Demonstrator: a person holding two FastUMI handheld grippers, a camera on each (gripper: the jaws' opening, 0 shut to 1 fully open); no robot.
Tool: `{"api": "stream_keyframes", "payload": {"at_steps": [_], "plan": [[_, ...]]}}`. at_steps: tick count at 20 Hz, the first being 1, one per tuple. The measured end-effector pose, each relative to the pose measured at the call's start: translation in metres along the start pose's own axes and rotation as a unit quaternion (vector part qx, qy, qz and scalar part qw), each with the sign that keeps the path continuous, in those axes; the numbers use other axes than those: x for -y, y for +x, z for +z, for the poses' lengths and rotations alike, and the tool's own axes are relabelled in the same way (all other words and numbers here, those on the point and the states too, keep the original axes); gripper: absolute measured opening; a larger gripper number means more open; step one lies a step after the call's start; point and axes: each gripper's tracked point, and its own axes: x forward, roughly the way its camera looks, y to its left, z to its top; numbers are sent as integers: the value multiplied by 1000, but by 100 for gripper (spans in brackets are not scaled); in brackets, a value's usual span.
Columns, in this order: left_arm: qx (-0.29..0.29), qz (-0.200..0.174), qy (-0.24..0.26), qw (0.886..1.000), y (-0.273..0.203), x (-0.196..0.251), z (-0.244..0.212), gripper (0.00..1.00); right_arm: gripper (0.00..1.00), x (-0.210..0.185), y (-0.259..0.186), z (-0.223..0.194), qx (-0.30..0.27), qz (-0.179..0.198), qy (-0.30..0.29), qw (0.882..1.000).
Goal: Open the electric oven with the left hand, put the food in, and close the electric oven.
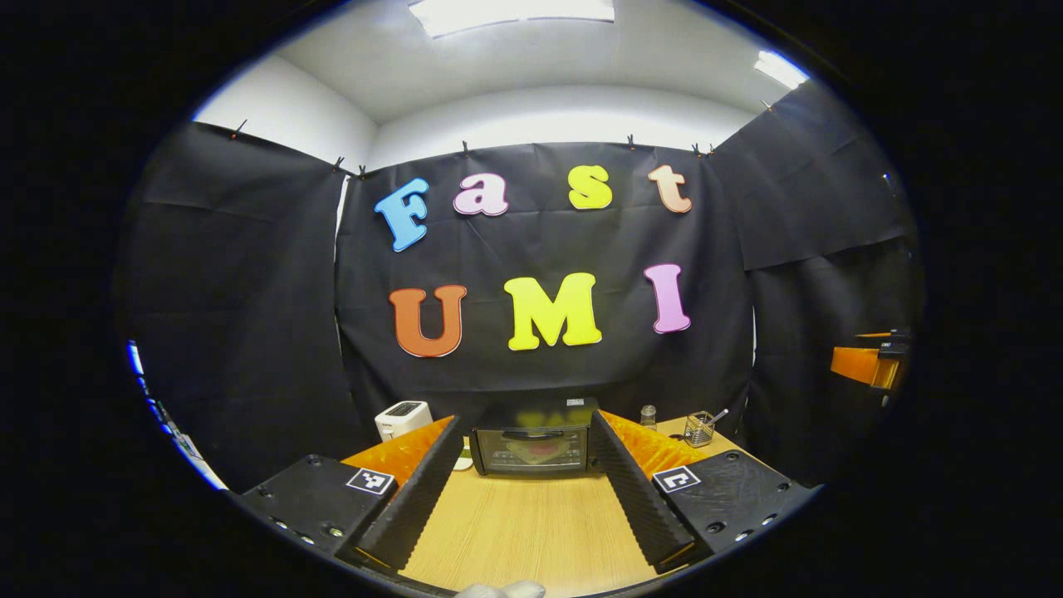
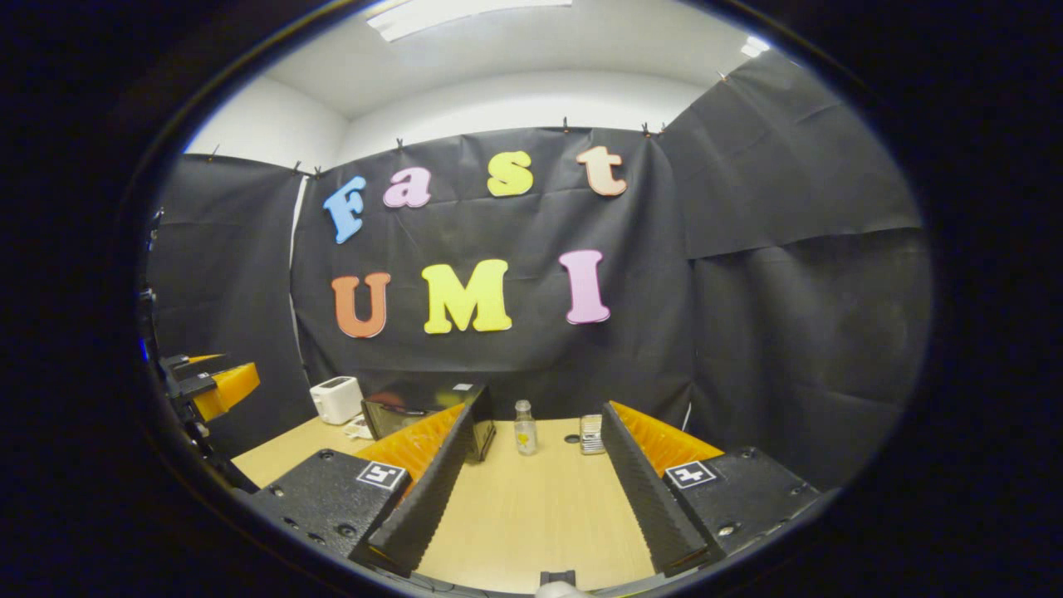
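Standing at the back of the wooden table [image 1: 531,531], the electric oven [image 1: 533,447] has its glass door shut, handle running across the top of the door. Something reddish shows dimly through the glass on the rack inside; it may be the food, though the pane is too dark and reflective to be sure. In the right gripper view the oven sits off to the left, partly behind that gripper's own finger.

A shut door fits two readings: either the oven is waiting to be opened and loaded, or the food is already in and the door has been closed on it. If the reddish shape is indeed food, the later reading gains weight, but the pictures do not settle it.

The left gripper [image 1: 531,498] points straight at the oven from well back, its jaws spread wide with nothing between them but bare tabletop. The right gripper [image 2: 531,507] is likewise wide apart and holds nothing.

Around the oven: a white toaster [image 1: 403,418] to its left, a small clear bottle [image 2: 524,427] and a wire holder [image 1: 700,428] to its right, all near the black cloth wall.
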Motion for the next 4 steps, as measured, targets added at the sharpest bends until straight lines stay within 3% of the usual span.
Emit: {"api": "stream_keyframes", "payload": {"at_steps": [4], "plan": [[-1, -4, 1, 1000, -2, 6, 1, 97, 99, 2, 1, -2, -1, 0, 4, 1000]]}}
